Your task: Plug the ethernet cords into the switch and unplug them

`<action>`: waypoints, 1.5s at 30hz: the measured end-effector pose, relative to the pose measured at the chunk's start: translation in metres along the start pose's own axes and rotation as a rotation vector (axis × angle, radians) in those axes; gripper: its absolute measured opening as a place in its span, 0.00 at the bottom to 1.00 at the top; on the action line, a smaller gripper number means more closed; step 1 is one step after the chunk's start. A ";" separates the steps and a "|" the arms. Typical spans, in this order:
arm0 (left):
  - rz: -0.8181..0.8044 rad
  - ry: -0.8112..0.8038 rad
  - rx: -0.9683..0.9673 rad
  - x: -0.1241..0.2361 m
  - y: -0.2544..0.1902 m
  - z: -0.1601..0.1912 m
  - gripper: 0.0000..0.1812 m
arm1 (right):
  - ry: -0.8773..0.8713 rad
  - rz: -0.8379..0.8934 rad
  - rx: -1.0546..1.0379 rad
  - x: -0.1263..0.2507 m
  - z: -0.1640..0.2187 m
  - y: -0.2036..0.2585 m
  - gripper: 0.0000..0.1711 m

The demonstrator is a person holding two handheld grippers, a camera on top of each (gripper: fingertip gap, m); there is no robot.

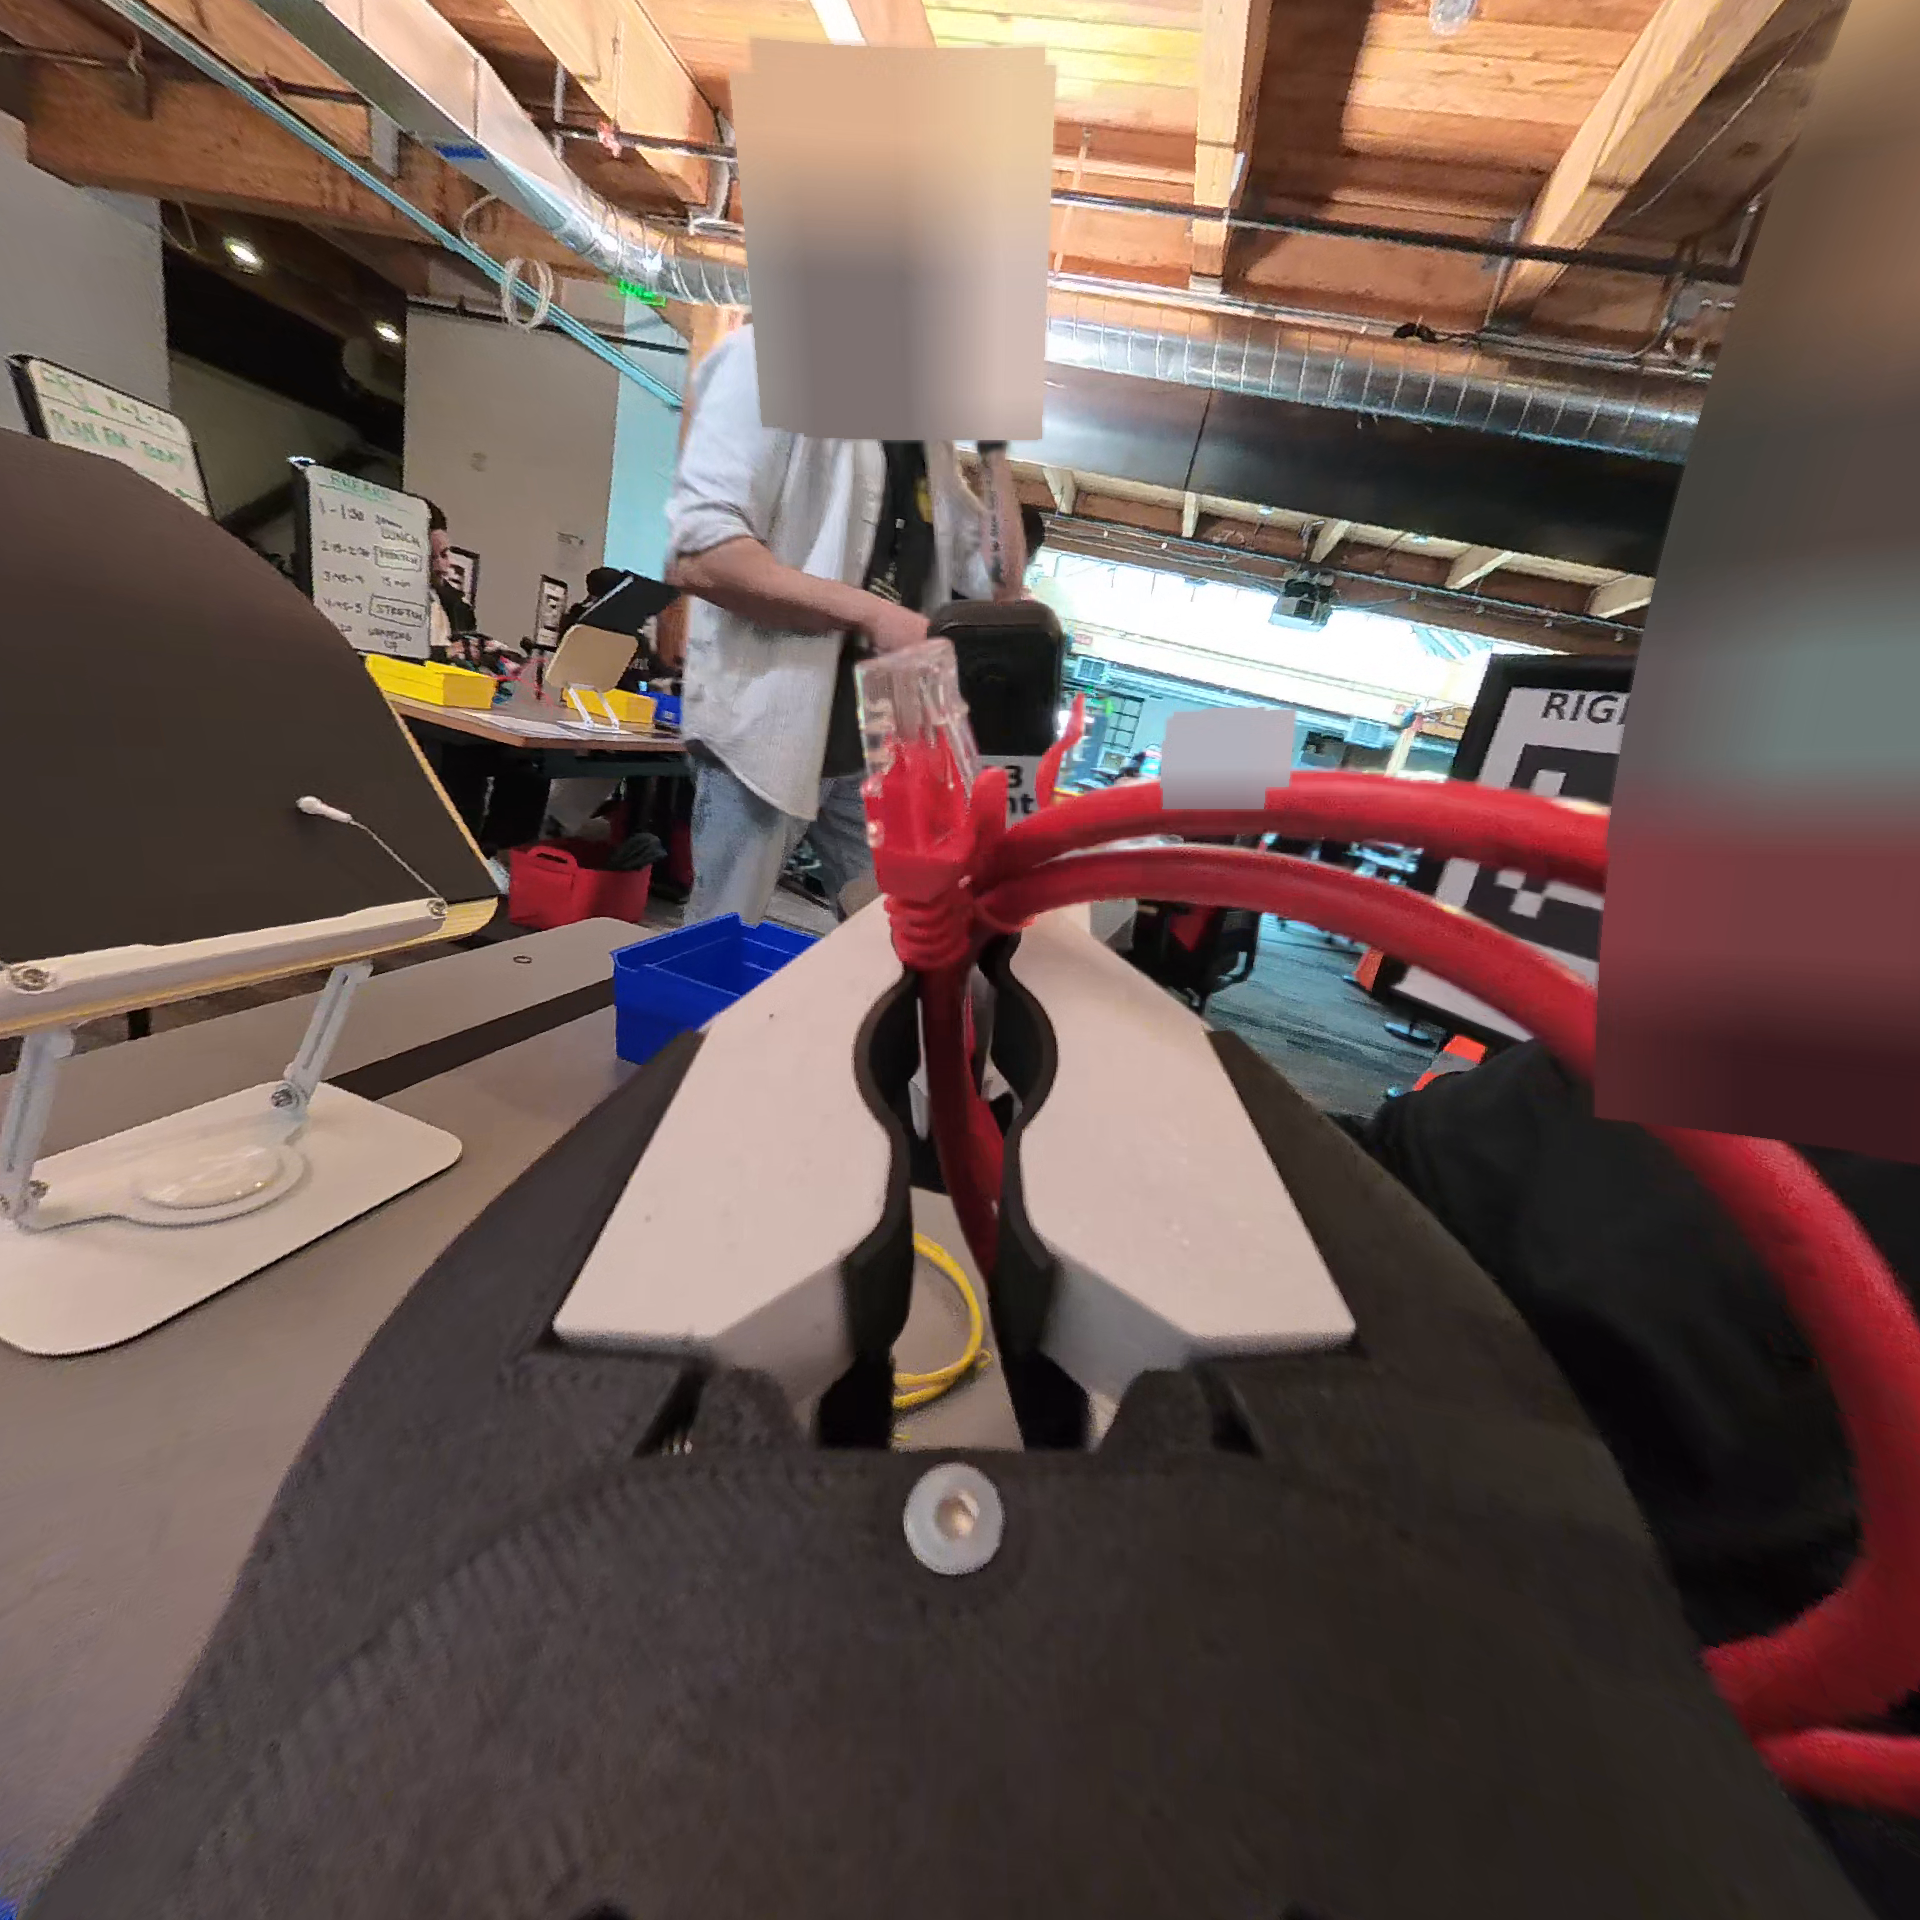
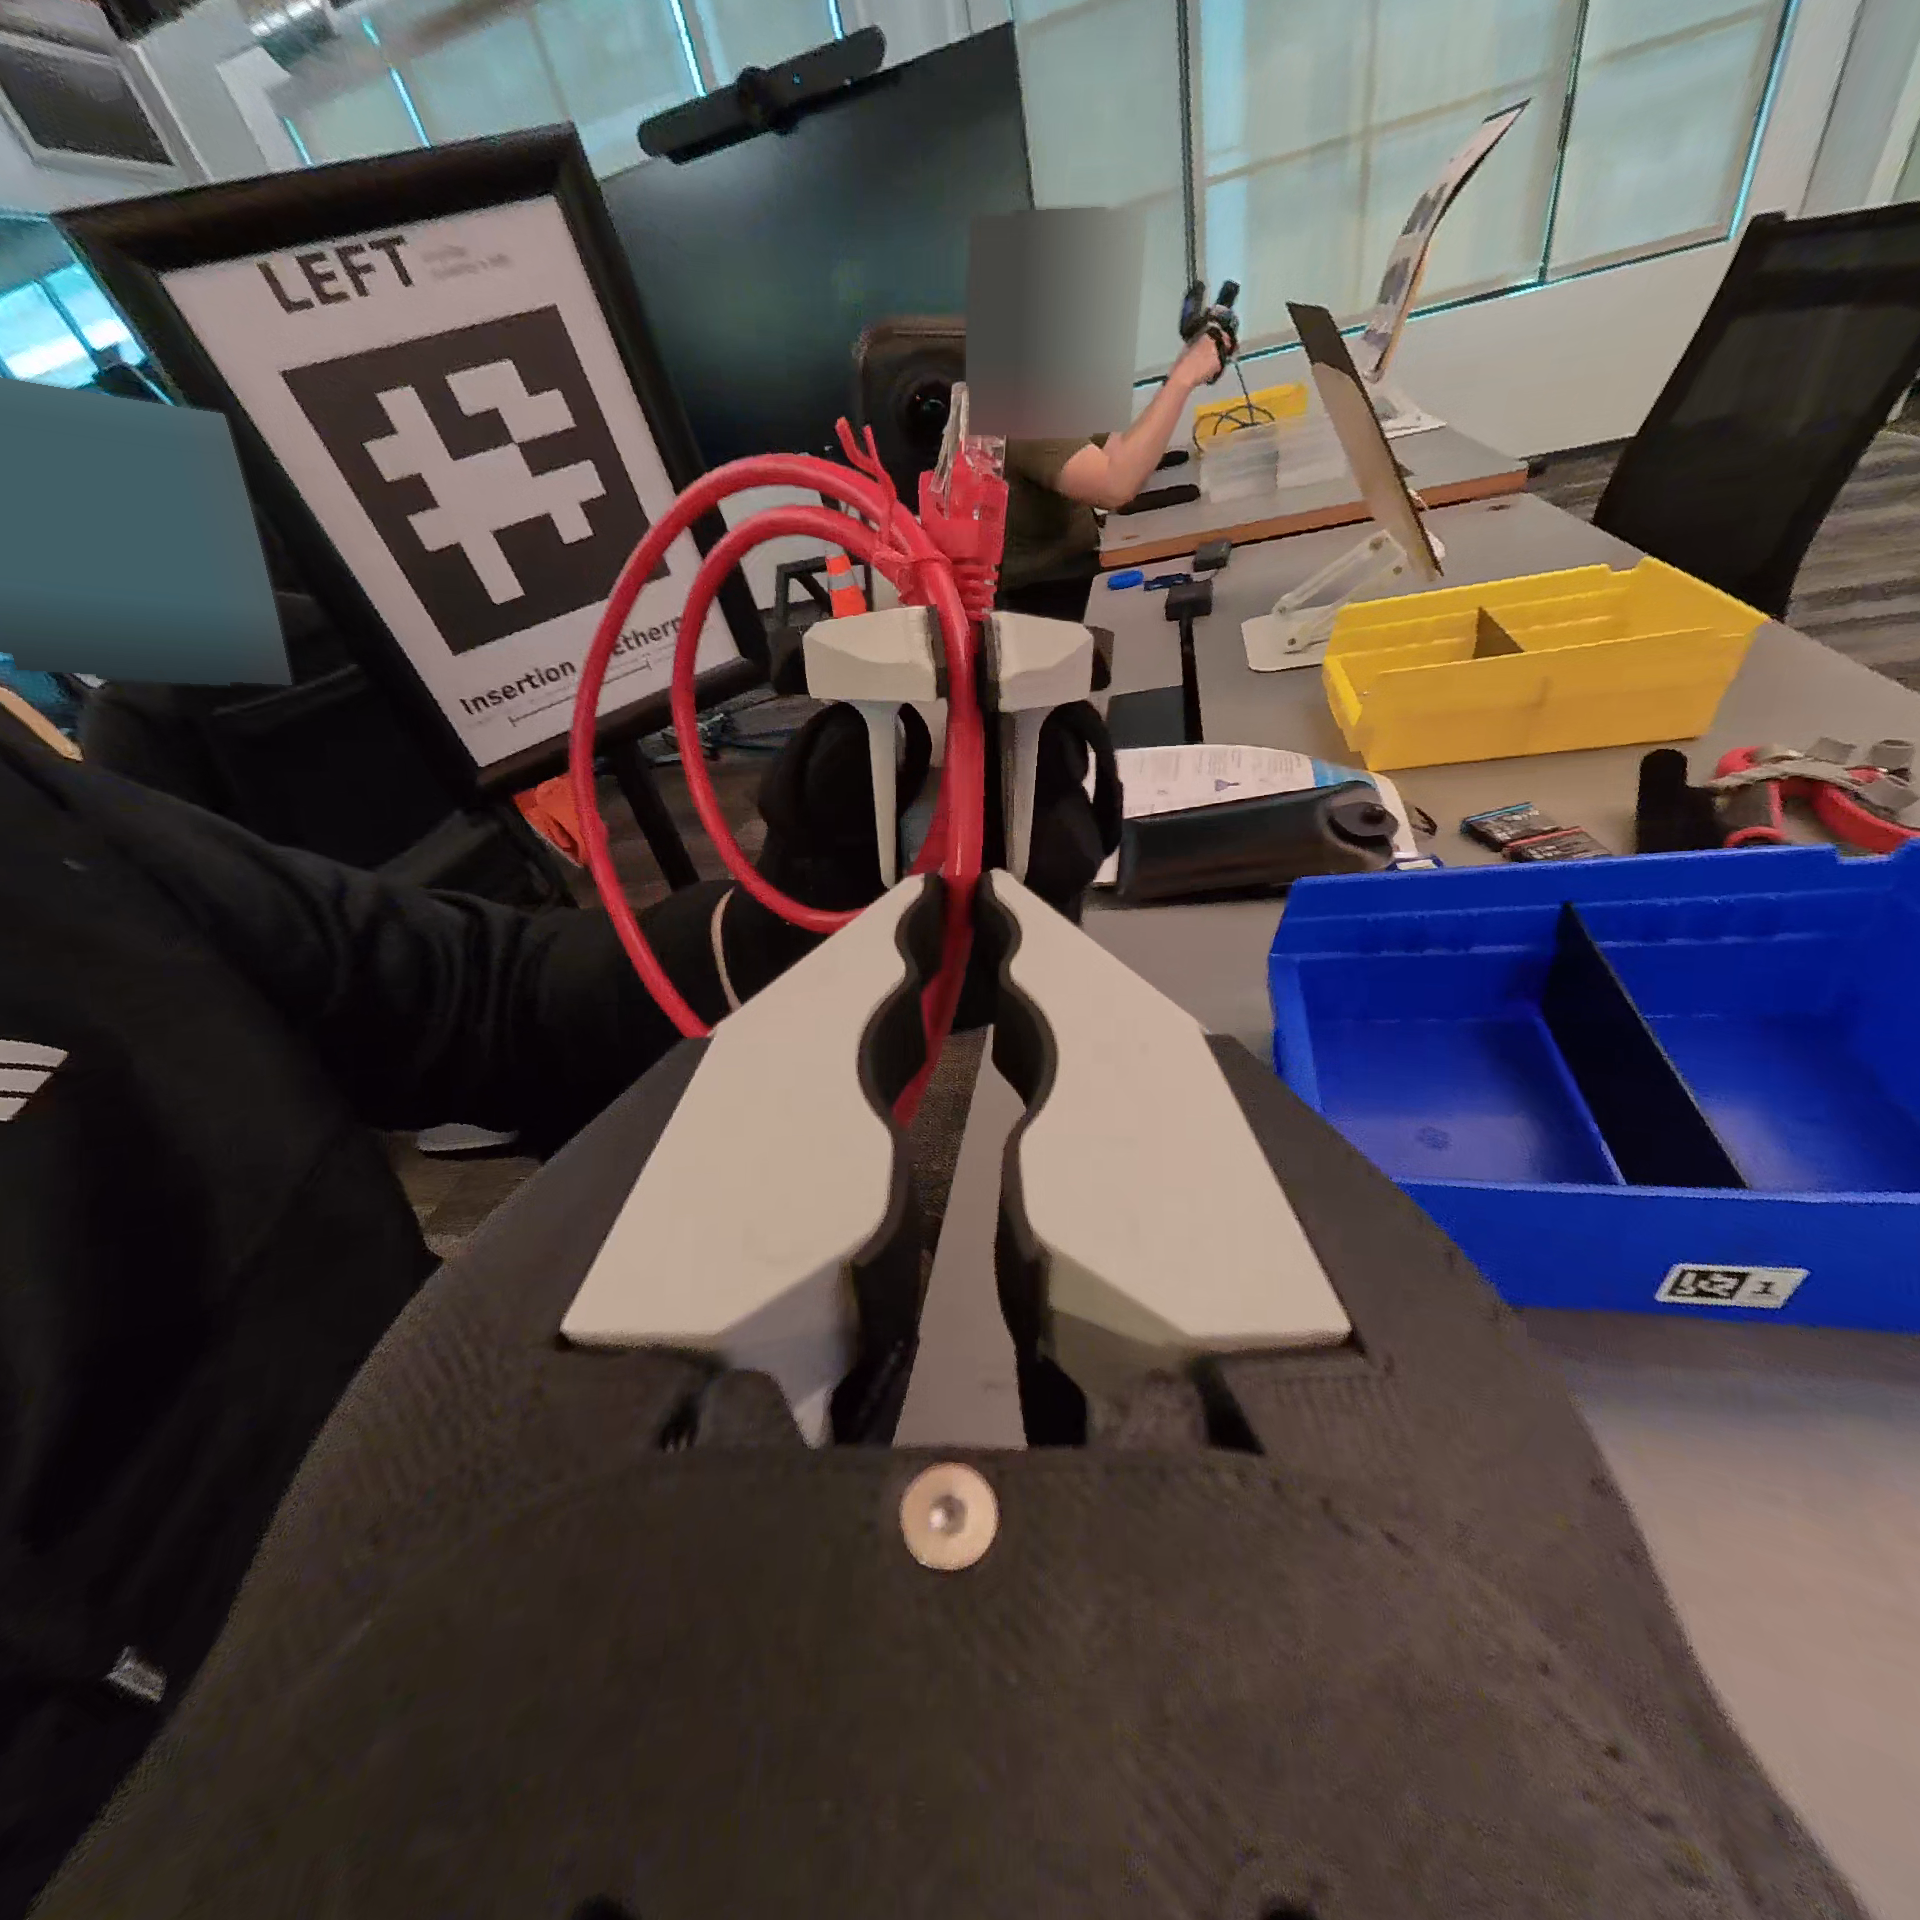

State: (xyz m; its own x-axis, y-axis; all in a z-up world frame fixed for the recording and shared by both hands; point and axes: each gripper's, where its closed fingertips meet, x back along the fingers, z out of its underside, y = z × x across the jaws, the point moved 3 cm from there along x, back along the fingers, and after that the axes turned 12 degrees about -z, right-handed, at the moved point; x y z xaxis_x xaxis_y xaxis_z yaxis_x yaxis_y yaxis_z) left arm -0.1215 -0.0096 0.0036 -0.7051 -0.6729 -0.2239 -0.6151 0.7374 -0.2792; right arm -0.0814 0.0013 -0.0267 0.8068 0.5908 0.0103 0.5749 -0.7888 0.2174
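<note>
A red ethernet cord (image 1: 1299,821) is held by both grippers. My left gripper (image 1: 951,935) is shut on the cord just below its red boot. The clear plug (image 1: 920,717) points up above the fingertips, and the cord loops off to the right. In the right wrist view my right gripper (image 2: 956,894) is shut on a lower stretch of the same cord (image 2: 623,727). The left gripper (image 2: 961,644) faces it a little farther off, with the plug (image 2: 971,468) on top. No switch shows in either view.
A blue divided bin (image 2: 1558,1091) sits right of my right gripper and also shows in the left wrist view (image 1: 696,977). A yellow bin (image 2: 1538,655), a black device (image 2: 1247,831), a yellow cord (image 1: 956,1340), a tablet stand (image 1: 208,1039), a framed marker board (image 2: 447,447) and a standing person (image 1: 779,644) are around. Spacing between my two grippers at the tips: around 4 cm.
</note>
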 end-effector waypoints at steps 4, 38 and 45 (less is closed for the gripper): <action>0.003 -0.023 0.009 0.002 0.000 -0.004 0.02 | -0.024 -0.033 -0.024 -0.001 0.001 0.001 0.02; -0.019 -0.052 0.144 0.005 0.021 0.005 0.01 | -0.064 -0.060 -0.094 -0.003 0.022 -0.021 0.02; -0.007 -0.071 0.180 0.007 0.024 0.005 0.02 | -0.096 -0.080 -0.132 -0.006 0.025 -0.023 0.03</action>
State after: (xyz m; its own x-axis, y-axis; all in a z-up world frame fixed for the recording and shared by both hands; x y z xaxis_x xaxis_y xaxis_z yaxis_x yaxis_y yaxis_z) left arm -0.1398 0.0033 -0.0093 -0.6700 -0.6855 -0.2849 -0.5425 0.7141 -0.4424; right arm -0.0961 0.0112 -0.0564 0.7723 0.6267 -0.1043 0.6199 -0.7073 0.3398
